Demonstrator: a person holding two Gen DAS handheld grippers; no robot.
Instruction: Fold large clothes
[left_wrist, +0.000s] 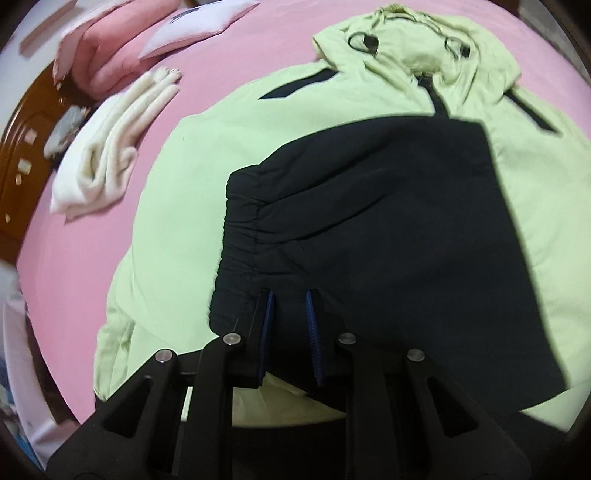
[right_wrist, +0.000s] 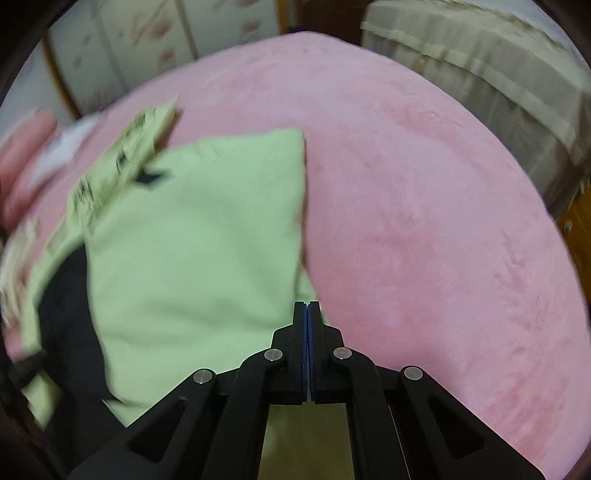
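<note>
A light green hooded jacket (left_wrist: 207, 158) with a black lower panel (left_wrist: 388, 206) lies on the pink bed, hood at the far end. My left gripper (left_wrist: 290, 295) hovers over the black panel's gathered hem, jaws a little apart with black fabric showing between them. In the right wrist view the jacket (right_wrist: 192, 240) lies folded, its edge running toward my right gripper (right_wrist: 306, 304). The right jaws are pressed together at the jacket's near edge; whether fabric is pinched between them is hidden.
The pink bed cover (right_wrist: 424, 221) spreads right of the jacket. A folded white towel (left_wrist: 110, 147) lies left of the jacket, with a pink pillow (left_wrist: 96, 55) and a white pillow (left_wrist: 195, 26) beyond. A wooden headboard (left_wrist: 18, 147) stands at left, a beige draped piece (right_wrist: 498, 74) at far right.
</note>
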